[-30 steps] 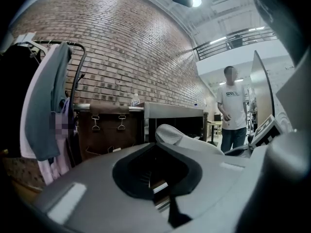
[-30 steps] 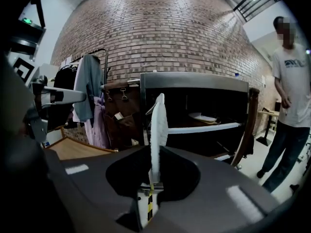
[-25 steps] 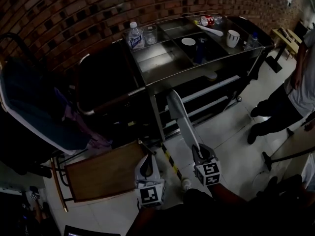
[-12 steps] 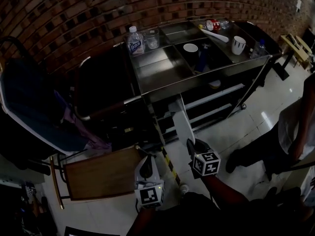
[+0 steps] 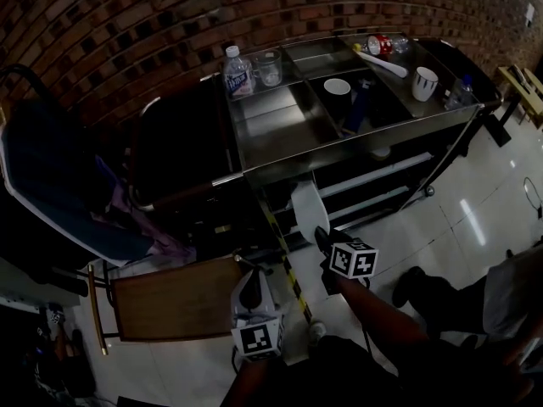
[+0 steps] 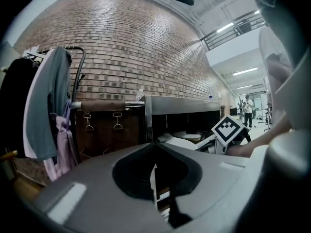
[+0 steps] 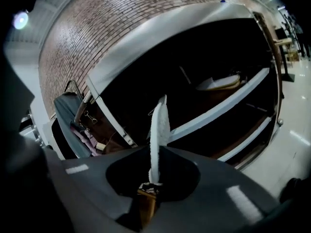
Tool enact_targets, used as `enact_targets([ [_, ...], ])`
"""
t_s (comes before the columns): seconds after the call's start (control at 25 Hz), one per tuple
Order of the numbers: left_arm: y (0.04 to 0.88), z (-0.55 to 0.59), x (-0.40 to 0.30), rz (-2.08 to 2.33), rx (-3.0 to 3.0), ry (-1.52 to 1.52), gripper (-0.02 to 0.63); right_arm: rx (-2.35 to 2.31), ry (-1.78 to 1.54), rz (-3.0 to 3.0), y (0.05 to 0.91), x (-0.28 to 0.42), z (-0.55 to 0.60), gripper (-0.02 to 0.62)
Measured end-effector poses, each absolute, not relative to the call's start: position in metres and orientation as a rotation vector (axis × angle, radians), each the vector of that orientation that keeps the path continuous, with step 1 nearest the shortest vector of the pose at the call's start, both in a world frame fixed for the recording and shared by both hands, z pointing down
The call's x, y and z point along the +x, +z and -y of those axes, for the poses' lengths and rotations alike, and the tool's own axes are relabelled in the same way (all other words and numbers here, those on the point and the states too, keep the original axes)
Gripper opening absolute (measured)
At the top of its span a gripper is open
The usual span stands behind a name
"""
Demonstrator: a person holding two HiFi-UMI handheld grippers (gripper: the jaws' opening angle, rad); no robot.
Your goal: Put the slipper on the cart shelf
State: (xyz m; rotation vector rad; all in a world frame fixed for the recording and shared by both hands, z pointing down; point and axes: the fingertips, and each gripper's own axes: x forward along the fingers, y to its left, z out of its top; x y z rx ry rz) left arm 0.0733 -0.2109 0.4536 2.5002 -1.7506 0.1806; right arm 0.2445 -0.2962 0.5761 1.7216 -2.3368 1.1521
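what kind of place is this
Likely a big indoor hall staged as a service or catering area: brick wall, steel serving cart with a water bottle and mug, strip lights high overhead.

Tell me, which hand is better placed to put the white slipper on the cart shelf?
Right. The right tool grips the flat white slipper, aimed at the steel cart's lower shelf; the left tool is shut, empty, farther back by the wooden chair.

Head view underexposed; glare on the floor (image 5: 472, 220) right of the cart (image 5: 288, 155), its shelves in deep shadow. Fisheye bending at all edges.
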Motion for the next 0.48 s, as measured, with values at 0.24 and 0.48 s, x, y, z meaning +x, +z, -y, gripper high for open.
enact_targets([
  [0.24,0.453,0.207,0.072,1.775,2.495,0.192,0.015,1.699,1.332,2.36,0.586,0.245,0.337,0.038],
  [0.48,0.461,0.208,0.064,1.793,2.464,0.219,0.015,1.677,1.457,2.376,0.592,0.242,0.373,0.038],
])
